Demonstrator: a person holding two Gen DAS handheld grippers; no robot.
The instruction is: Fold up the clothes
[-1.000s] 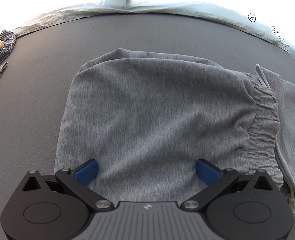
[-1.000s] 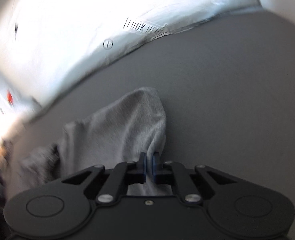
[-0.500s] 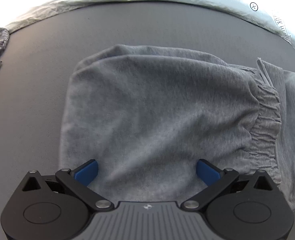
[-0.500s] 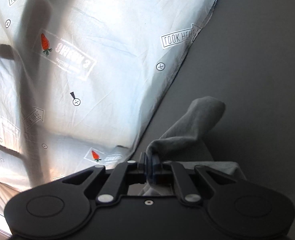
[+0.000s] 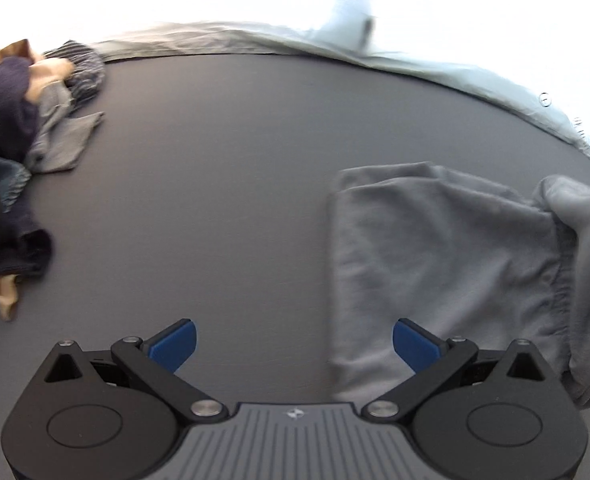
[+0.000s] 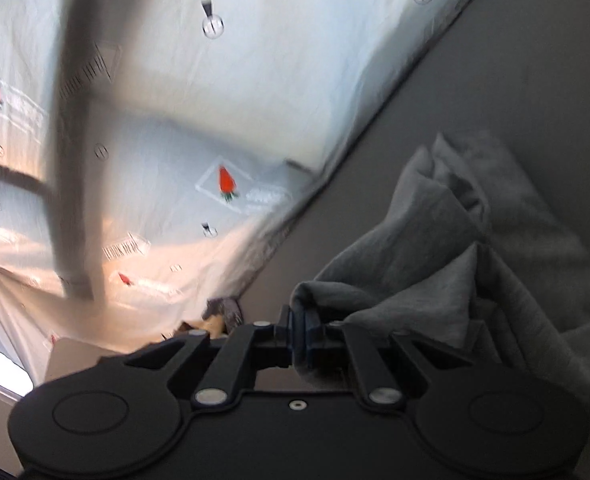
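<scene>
On the dark surface, right of centre in the left view, grey sweatpants lie partly folded, one end lifted and pinched in the right claw, whose jaws are pressed together on the cloth. Left claw hangs spread and holds nothing, over bare surface just beside the garment's left edge. Fold looks roughly midway: lifted part not yet laid down, and a heap of unfolded clothes waits far left, by the printed sheet.
</scene>
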